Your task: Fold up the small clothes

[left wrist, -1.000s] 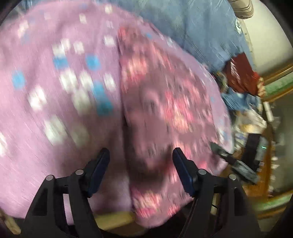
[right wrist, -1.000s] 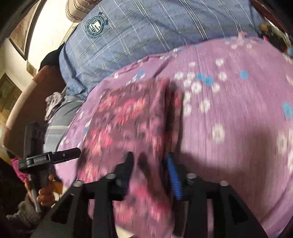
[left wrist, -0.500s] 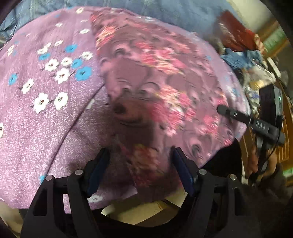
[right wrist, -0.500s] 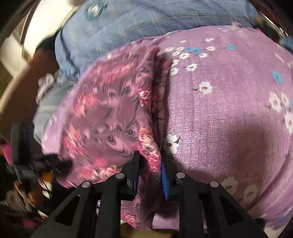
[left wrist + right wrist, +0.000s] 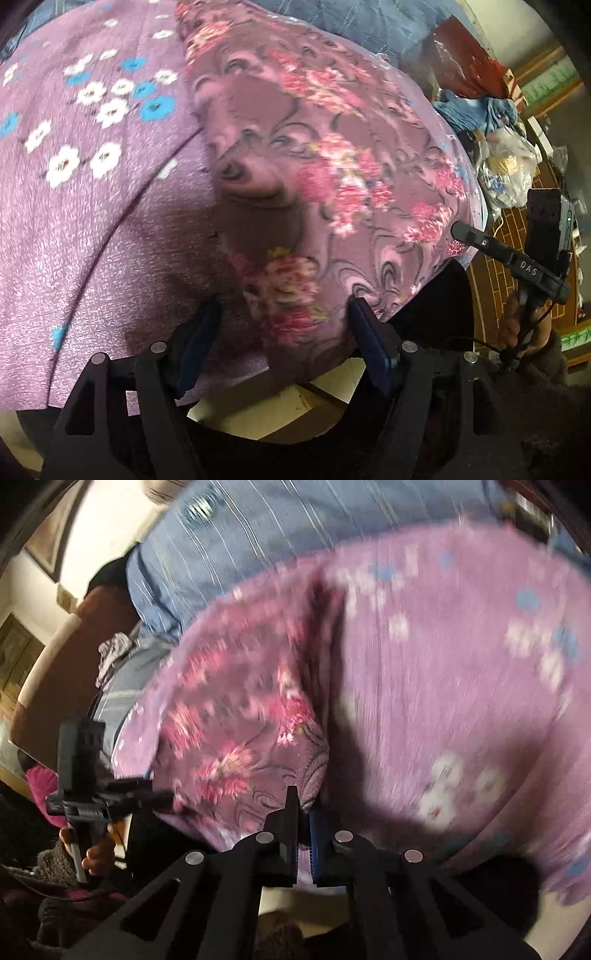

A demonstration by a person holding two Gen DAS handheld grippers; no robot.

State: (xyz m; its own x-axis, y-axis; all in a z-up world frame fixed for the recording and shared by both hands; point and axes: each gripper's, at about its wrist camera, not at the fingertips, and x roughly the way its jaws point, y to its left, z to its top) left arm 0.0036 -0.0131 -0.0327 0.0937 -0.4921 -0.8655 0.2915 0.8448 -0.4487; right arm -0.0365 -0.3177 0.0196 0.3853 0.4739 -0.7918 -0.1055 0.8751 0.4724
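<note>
Floral garment [image 5: 332, 177]: small, mauve with pink flower print, lying on a lilac bedsheet [image 5: 92, 221] with white and blue blossoms; near edge hangs toward the front of the surface.

Left gripper [image 5: 284, 325]: jaws wide apart, straddling the garment's near hem; pads not pressing the cloth.

Right gripper [image 5: 303, 819]: jaws pressed together, the garment's right near edge [image 5: 314, 775] pinched between the pads.

Blue checked cloth [image 5: 258, 546]: behind the bedsheet, at the far side.

Right hand [image 5: 517, 325] visible on its handle in the left wrist view; left hand [image 5: 96, 853] in the right wrist view.

Pictures partly blurred.
</note>
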